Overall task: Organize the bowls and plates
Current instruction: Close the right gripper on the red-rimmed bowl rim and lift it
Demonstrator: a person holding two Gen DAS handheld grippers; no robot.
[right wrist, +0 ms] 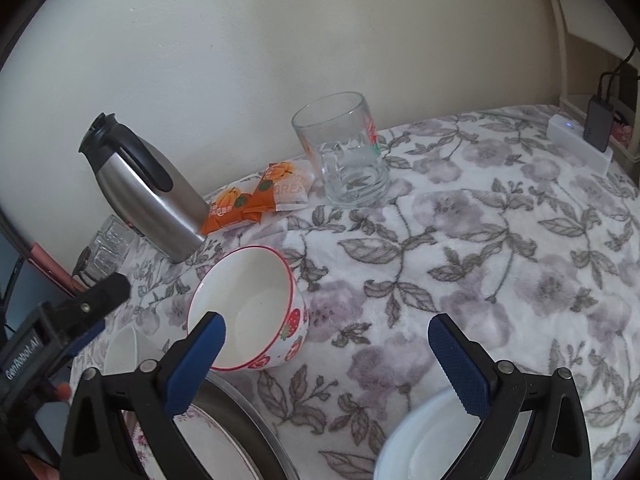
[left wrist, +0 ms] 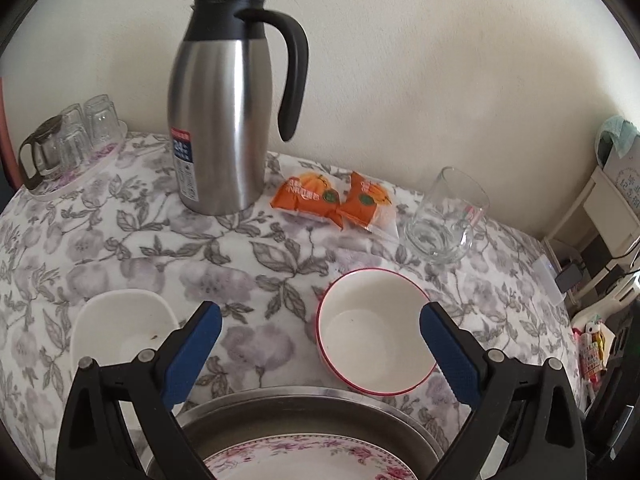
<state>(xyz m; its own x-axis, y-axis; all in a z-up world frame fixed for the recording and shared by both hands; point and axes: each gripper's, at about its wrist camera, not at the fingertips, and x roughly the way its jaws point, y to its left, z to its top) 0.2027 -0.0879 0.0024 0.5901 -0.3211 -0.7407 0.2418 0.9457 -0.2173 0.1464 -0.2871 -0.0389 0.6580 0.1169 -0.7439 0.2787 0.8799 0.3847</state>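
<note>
A: Why are both grippers empty?
B: Fingers wide on the left gripper (left wrist: 320, 352) and right gripper (right wrist: 326, 360), likely choosing. The red-rimmed bowl (left wrist: 374, 328) sits on the table (left wrist: 240, 256), just beyond the floral plate (left wrist: 304, 460) in the metal pan (left wrist: 288, 408); a white bowl (left wrist: 120, 328) waits left.

Brushed stainless-steel jug (left wrist: 224, 120) with matt black plastic handle; clear glass mug (left wrist: 444, 216); glossy glazed ceramic bowl (left wrist: 372, 324); soft fleecy tablecloth (left wrist: 160, 248); textured blue gripper pads (left wrist: 192, 356).
</note>
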